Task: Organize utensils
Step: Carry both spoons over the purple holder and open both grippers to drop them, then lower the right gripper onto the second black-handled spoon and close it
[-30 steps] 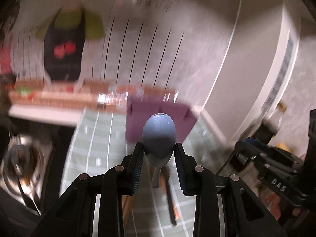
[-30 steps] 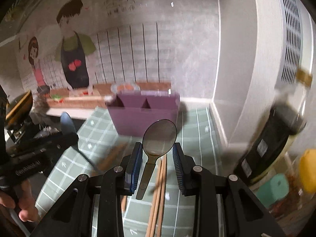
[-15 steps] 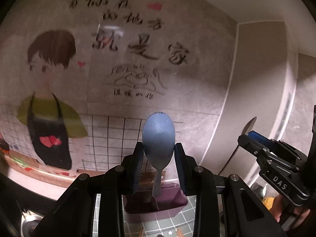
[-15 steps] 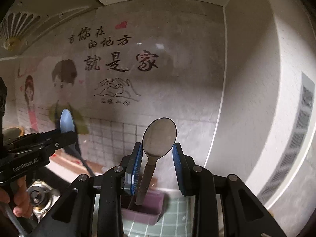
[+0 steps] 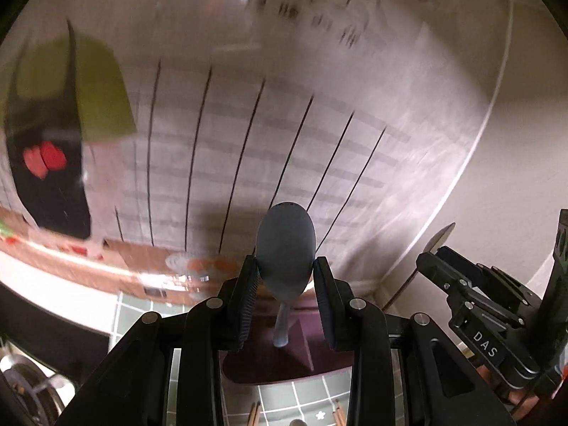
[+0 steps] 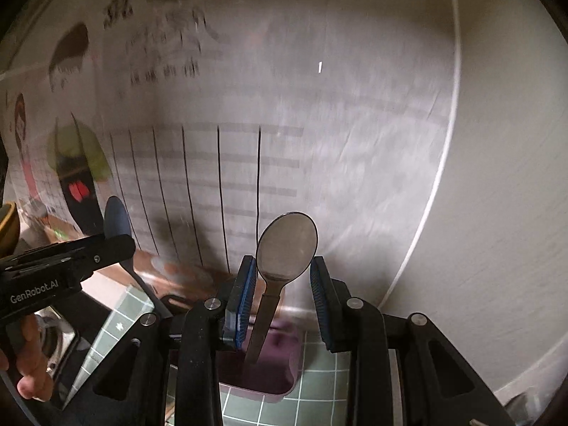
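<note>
Your left gripper [image 5: 285, 284] clamps a blue spoon [image 5: 285, 245], your right gripper [image 6: 282, 285] a steel spoon [image 6: 287, 245]. Both handles hang down toward the purple holder [image 6: 262, 372], directly below each.

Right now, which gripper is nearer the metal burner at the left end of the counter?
Left. The left gripper hovers just right of the metal burner, above it; the right gripper sits farther right, beyond the left one, over the purple holder.

- A blue spoon [image 5: 285, 248] stands bowl-up above the purple holder [image 5: 280, 358].
- A metal spoon [image 6: 287, 245] stands bowl-up, its handle above the same holder.
</note>
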`<state>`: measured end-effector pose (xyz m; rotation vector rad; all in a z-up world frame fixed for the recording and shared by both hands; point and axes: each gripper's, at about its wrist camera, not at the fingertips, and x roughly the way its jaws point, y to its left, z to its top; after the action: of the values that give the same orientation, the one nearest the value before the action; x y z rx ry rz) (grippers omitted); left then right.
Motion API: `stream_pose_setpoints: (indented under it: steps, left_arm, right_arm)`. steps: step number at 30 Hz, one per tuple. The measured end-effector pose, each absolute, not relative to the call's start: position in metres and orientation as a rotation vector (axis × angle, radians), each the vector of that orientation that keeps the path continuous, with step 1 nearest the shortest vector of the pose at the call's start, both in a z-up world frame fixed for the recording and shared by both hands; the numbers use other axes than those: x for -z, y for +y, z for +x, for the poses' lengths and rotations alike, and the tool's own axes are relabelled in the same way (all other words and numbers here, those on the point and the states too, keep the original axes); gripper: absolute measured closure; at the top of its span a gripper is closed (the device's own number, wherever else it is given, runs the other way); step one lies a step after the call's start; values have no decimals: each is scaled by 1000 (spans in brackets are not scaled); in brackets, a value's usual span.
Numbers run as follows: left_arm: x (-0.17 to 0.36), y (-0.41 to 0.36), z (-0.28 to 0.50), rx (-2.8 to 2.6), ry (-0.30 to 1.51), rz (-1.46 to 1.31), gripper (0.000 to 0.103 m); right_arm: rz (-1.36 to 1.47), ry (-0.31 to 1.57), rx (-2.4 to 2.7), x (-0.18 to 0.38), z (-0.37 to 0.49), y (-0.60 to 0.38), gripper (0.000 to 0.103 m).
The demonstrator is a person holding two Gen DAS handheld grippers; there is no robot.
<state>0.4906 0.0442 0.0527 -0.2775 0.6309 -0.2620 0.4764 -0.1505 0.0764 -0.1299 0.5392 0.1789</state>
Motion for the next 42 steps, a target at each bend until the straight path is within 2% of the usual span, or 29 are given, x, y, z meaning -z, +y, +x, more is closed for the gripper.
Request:
stream_pose_setpoints:
  steps: [9,20,25,33,42]
  left_arm:
    - [-1,36,513,282,771,-294,70]
    - [2,32,512,286,785,-283,70]
    - [-15,39,500,270,738,-302,70]
    - [-24,44,449,248,706,-263,69]
    - [0,48,387,190,765,-207,58]
  right_arm:
    - [-112,676,-220,-20,500,-148,74]
    - [-113,735,-230,2,507,-145,72]
    - [-135,698,-199,-12,492,-152,66]
    - [-154,653,-172,-31,453,-163,49]
    - [-184,687,-120,-26,405,-173,48]
